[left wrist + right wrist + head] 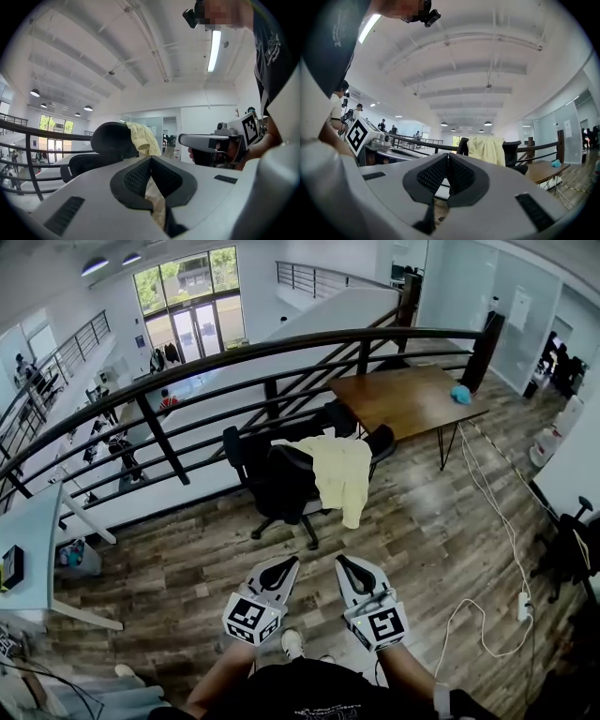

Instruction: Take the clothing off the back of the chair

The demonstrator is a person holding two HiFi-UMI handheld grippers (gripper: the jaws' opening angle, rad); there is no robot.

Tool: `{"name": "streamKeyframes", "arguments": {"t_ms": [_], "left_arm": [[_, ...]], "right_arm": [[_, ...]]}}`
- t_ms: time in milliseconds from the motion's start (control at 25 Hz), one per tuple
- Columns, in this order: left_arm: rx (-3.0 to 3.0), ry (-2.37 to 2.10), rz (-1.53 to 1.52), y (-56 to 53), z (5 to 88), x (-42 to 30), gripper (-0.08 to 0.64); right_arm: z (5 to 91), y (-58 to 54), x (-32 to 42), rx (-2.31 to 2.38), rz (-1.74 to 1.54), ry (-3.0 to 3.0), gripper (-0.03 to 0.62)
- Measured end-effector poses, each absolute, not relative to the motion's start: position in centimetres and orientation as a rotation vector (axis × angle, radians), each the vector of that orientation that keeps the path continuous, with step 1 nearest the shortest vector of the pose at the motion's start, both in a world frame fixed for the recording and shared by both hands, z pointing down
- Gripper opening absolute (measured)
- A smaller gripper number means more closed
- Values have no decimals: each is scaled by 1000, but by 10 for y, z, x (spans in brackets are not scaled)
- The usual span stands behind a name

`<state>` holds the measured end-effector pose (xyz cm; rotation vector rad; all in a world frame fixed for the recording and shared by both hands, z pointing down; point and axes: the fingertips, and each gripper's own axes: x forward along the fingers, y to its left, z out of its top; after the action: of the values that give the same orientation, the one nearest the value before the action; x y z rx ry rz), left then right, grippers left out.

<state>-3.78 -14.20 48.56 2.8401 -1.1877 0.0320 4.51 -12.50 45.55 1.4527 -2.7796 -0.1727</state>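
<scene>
Approach step; left tongs [277, 570], right tongs [355, 571] both closed, empty; clothing [343, 474] on chair [281, 486] well ahead; next: close in, open jaws, pinch fabric.

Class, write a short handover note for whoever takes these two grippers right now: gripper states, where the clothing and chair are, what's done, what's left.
Left gripper: shut, empty.
Right gripper: shut, empty.
Yellow garment hangs over the back of the black chair, ahead of both grippers and untouched.
Done: nothing yet.
Left: close in, open a gripper, grip the garment, lift it off.
</scene>
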Motion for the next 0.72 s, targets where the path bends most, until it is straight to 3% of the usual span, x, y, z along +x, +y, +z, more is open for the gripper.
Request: {"name": "streamKeyframes", "arguments": {"t_ms": [720], "left_arm": [[2843, -1110, -55, -234, 477, -40, 12]], "right_arm": [[437, -199, 44, 1540, -214, -2692, 23]]}}
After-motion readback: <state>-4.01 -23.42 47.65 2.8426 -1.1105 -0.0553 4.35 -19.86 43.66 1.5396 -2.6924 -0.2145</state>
